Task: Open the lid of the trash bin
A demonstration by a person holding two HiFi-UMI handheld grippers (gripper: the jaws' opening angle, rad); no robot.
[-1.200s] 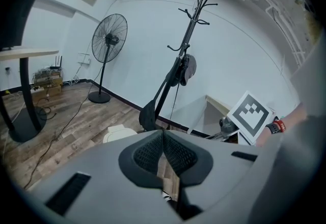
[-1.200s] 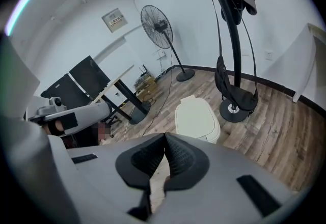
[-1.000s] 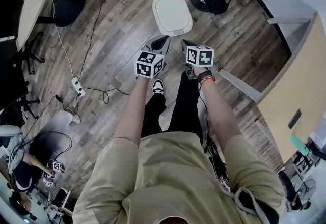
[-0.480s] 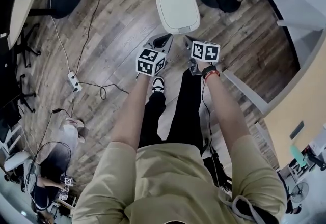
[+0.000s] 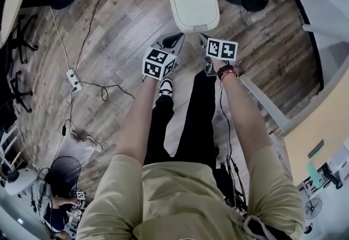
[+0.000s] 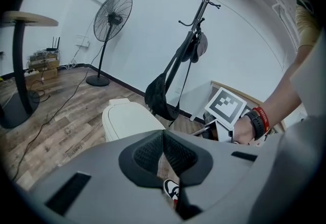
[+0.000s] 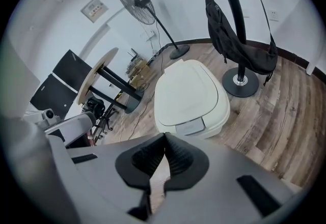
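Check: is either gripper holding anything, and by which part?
Nothing is held. The left gripper and the right gripper both have their jaws together on nothing; the trash bin stands ahead, closed, apart from both.

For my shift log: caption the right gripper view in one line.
Right gripper, jaws shut and empty, facing the closed white trash bin, coat stand base beside it on wood floor.
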